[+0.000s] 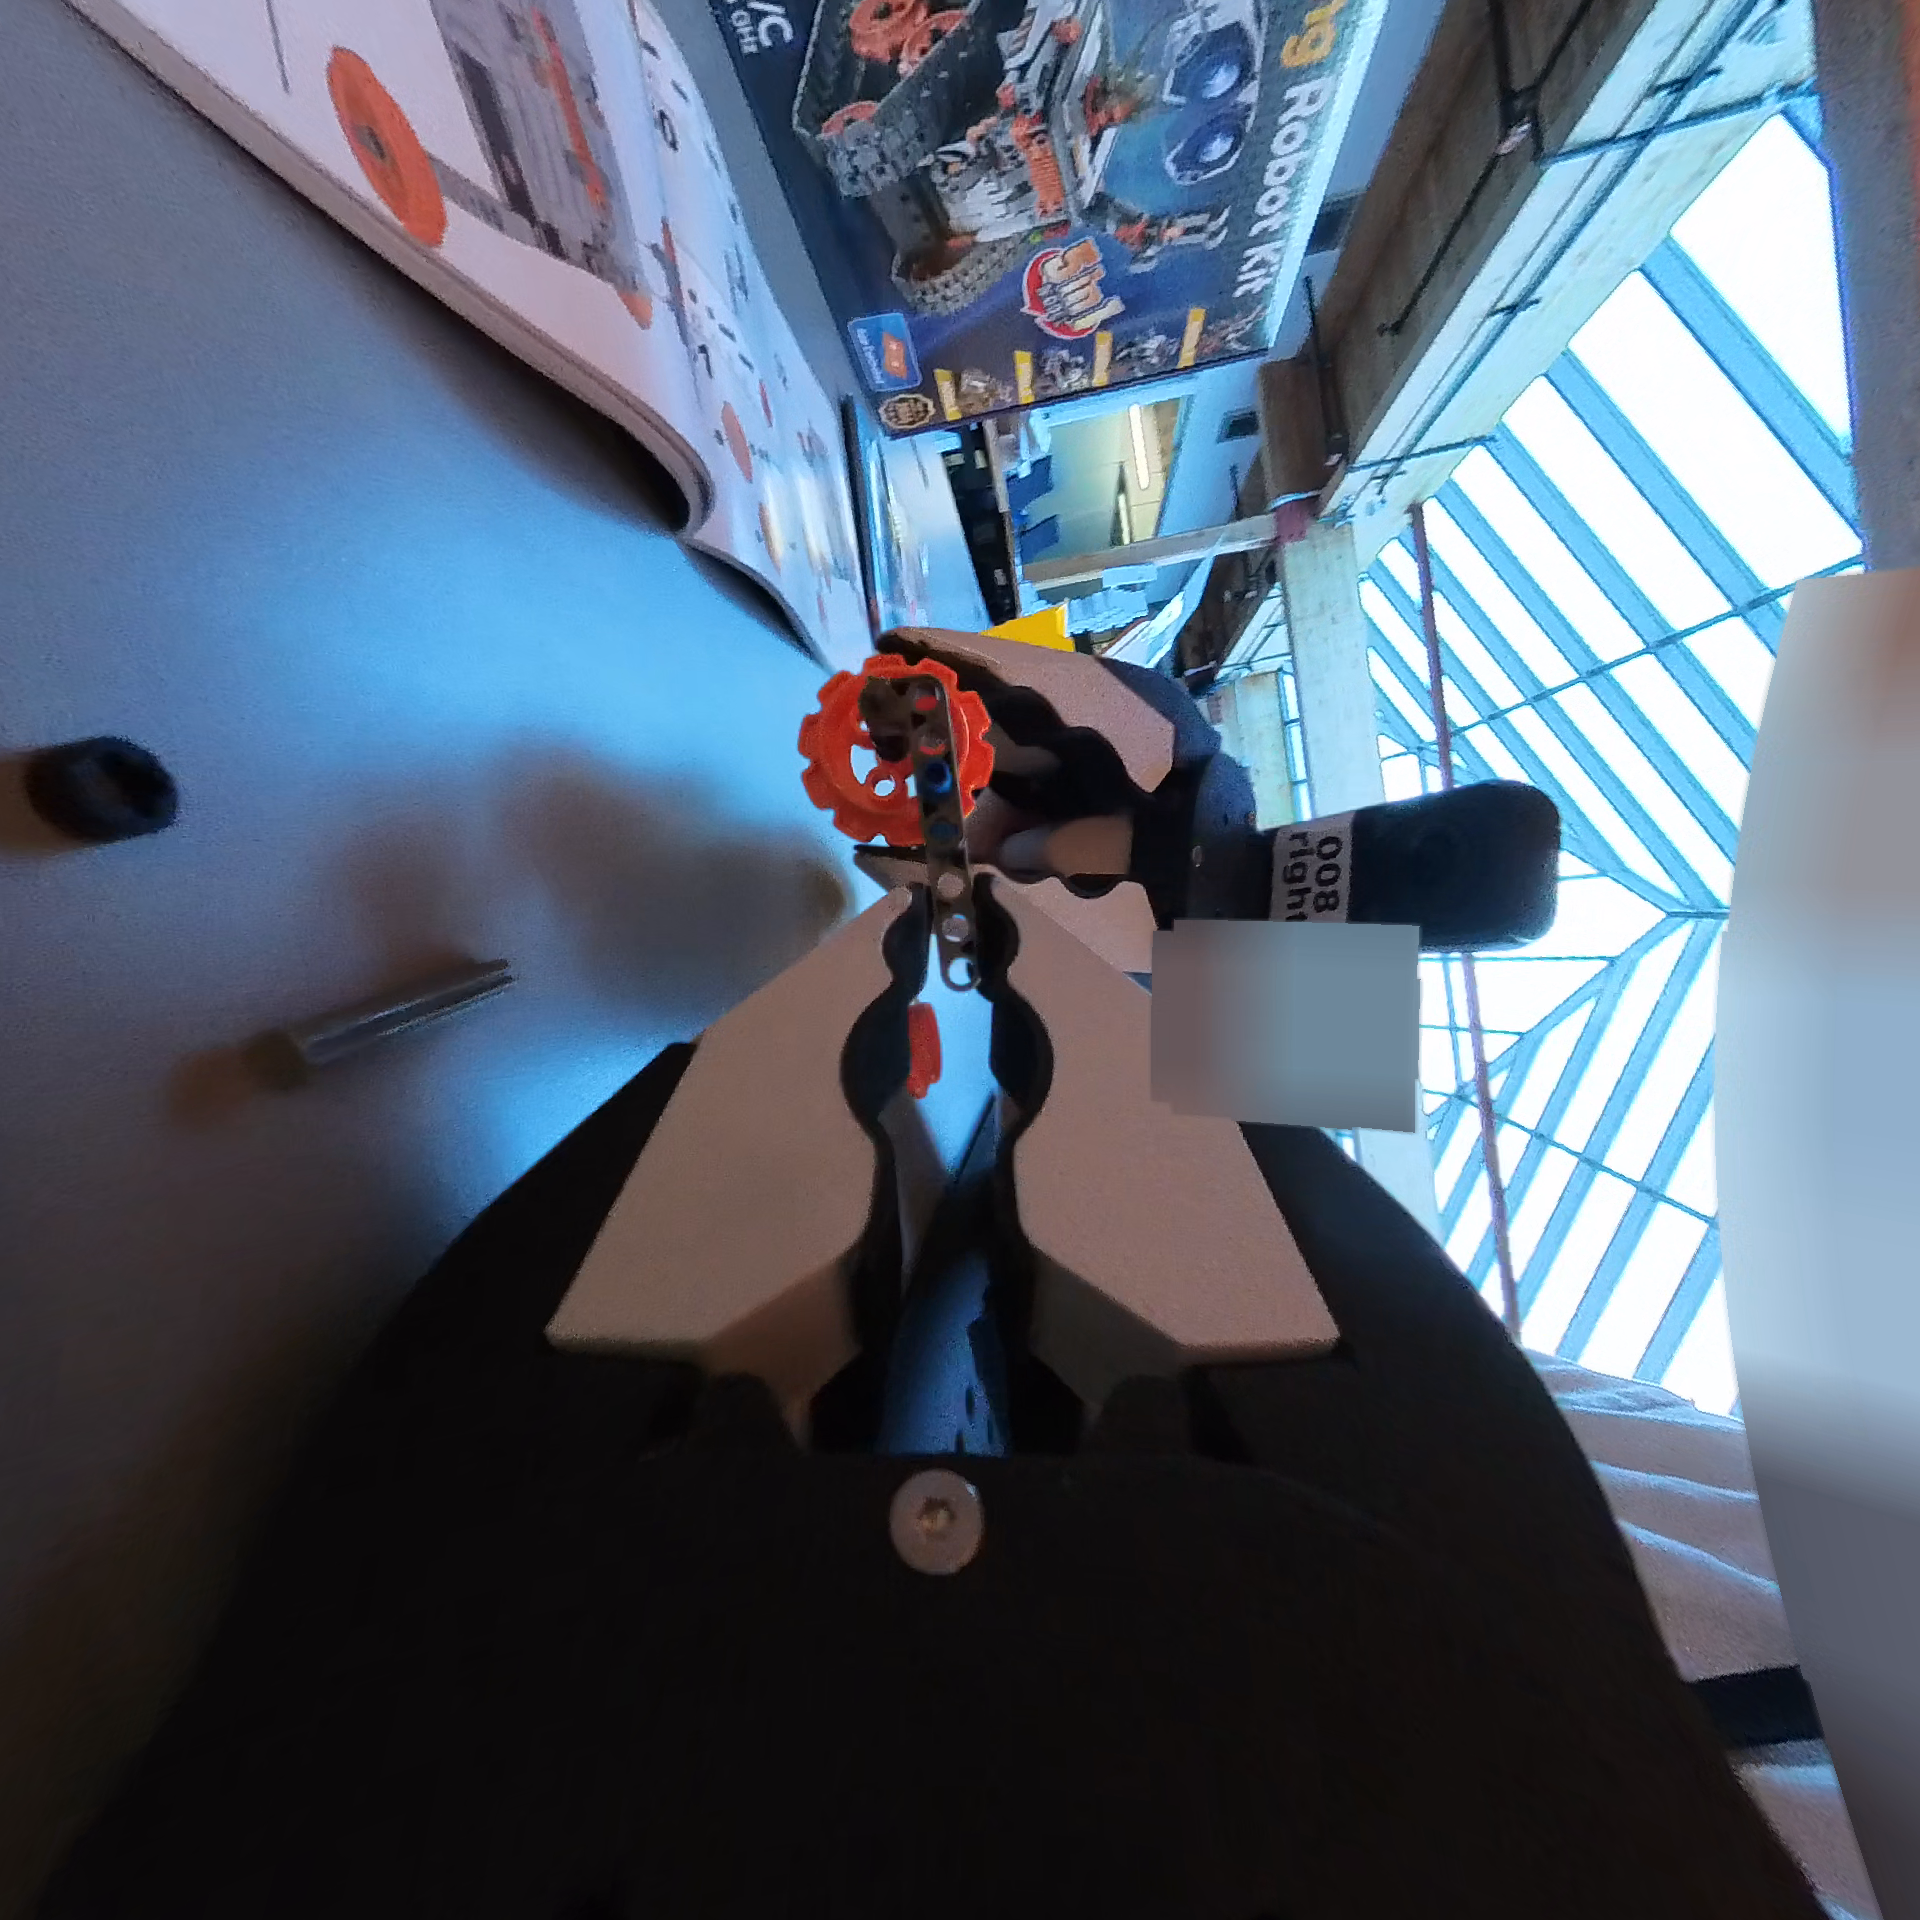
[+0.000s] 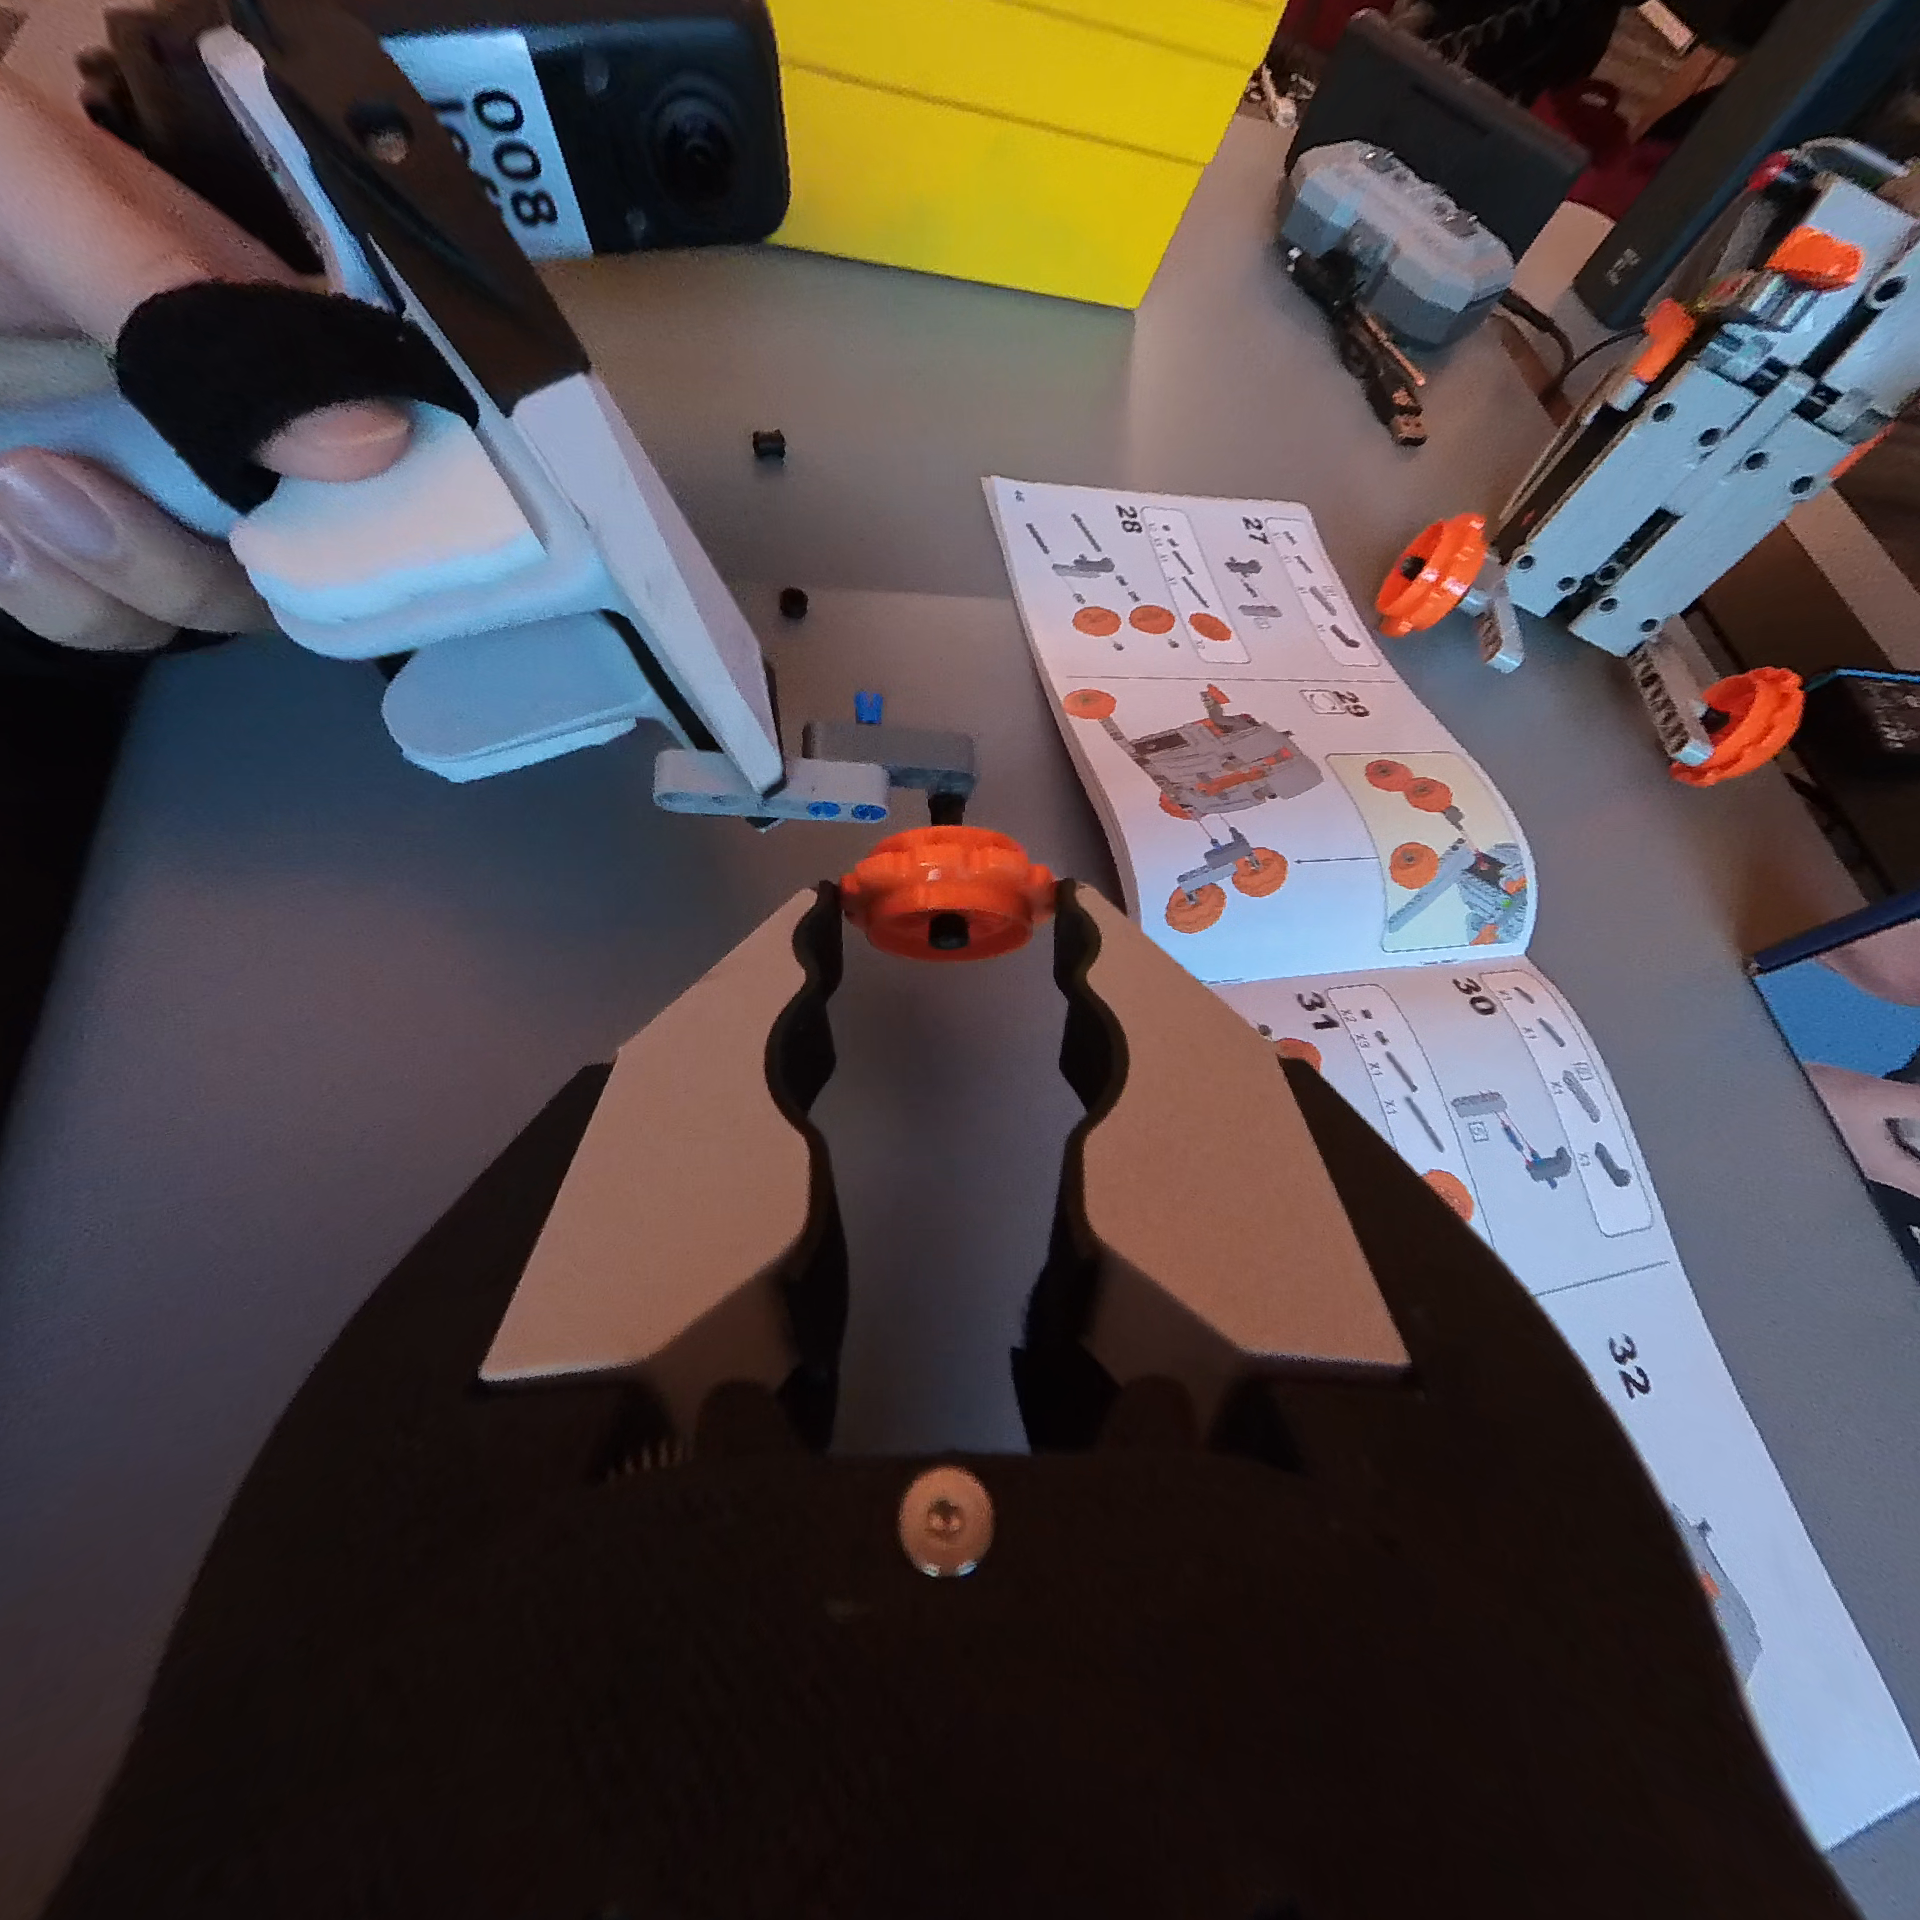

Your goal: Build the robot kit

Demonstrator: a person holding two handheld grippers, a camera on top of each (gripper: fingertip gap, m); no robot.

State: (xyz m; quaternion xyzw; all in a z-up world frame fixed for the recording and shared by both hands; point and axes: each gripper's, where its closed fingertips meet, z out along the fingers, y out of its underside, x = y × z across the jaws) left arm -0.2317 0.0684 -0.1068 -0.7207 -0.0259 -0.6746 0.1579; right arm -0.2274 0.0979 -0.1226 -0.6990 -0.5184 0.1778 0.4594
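My left gripper (image 1: 948, 900) is shut on a grey beam with holes (image 1: 951, 914), held above the grey table (image 1: 312, 623). In the right wrist view the same beam assembly (image 2: 831, 774) carries blue pins, and the left gripper (image 2: 750, 771) comes down on it from the upper left. My right gripper (image 2: 940, 906) is shut on an orange toothed wheel (image 2: 935, 883), gripped by its rim between the fingertips. The wheel sits against a short black axle (image 2: 945, 805) on the beam assembly. In the left wrist view the wheel (image 1: 862, 769) overlaps the beam's far end, with the right gripper (image 1: 1049, 727) behind it.
An open instruction booklet (image 2: 1247, 727) lies right of the grippers. A partly built grey model with orange wheels (image 2: 1683, 468) stands far right. A yellow box (image 2: 997, 135) and a grey block (image 2: 1382, 249) stand at the back. Small black pieces (image 2: 793, 603), a grey axle (image 1: 395, 1013) and the kit box (image 1: 1039, 208) are nearby. Both grippers' tips are close together, under 4 cm apart. From either gripper's tips it is about 40 cm to the grey block (image 2: 1382, 249).
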